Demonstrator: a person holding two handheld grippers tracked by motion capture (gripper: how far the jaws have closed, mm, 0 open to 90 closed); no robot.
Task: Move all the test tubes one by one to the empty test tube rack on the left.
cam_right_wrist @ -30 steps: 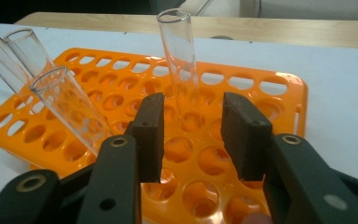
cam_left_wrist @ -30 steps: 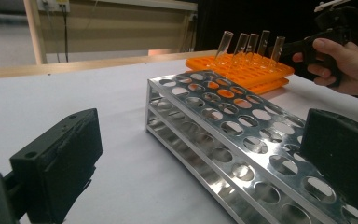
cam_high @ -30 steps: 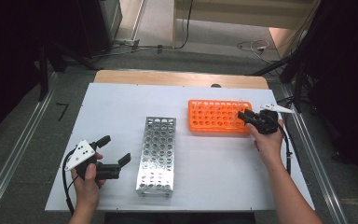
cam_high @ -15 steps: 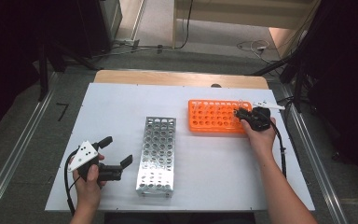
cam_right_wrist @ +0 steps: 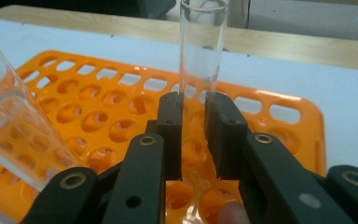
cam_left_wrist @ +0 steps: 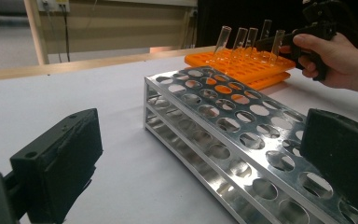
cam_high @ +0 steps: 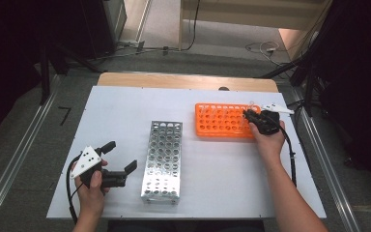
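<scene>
- Right gripper (cam_right_wrist: 193,109): jaws drawn close around a clear glass test tube (cam_right_wrist: 202,44), pads flanking its lower part; the tube stands upright in the orange rack (cam_right_wrist: 98,93). Seen from above, this gripper (cam_high: 250,116) sits at the rack's right end.
- A second clear tube (cam_right_wrist: 14,126) leans at the left edge of the right gripper view, nearer the camera.
- Left gripper view: several clear tubes (cam_left_wrist: 240,39) stand in the orange rack (cam_left_wrist: 242,70), with the right hand (cam_left_wrist: 340,60) beside them.
- Left gripper (cam_high: 121,162): jaws spread wide, nothing between them; it is held low over the white table (cam_high: 125,111), just left of the metal rack (cam_high: 163,162).
- Metal rack: holes look empty; it lies lengthwise mid-table, apart from the orange rack (cam_high: 222,121).
</scene>
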